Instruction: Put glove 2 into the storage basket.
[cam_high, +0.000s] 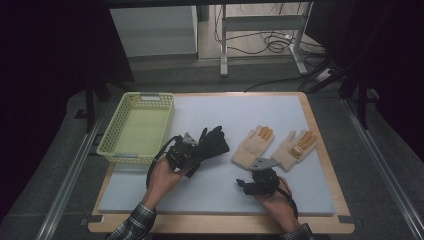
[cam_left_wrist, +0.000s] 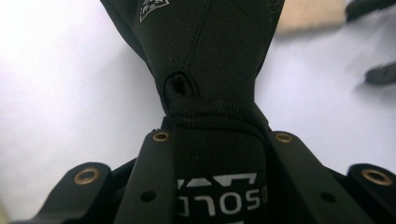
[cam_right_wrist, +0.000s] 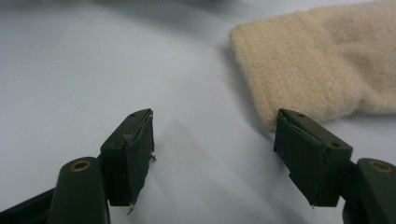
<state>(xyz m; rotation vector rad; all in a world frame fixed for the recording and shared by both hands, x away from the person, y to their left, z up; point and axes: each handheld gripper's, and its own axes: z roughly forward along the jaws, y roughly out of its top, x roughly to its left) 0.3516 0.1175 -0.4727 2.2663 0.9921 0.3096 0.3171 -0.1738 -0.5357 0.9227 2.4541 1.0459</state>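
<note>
From above, my left hand (cam_high: 165, 175) angles my left gripper (cam_high: 187, 152) at the black glove (cam_high: 212, 142); my right gripper (cam_high: 257, 177) sits just short of the cream gloves (cam_high: 255, 142).

Left gripper view: my jaws clench the black glove's cuff (cam_left_wrist: 219, 154).

Right gripper view: my jaws stand wide apart, holding nothing, the cream glove's cuff (cam_right_wrist: 299, 65) just ahead to the right.
</note>
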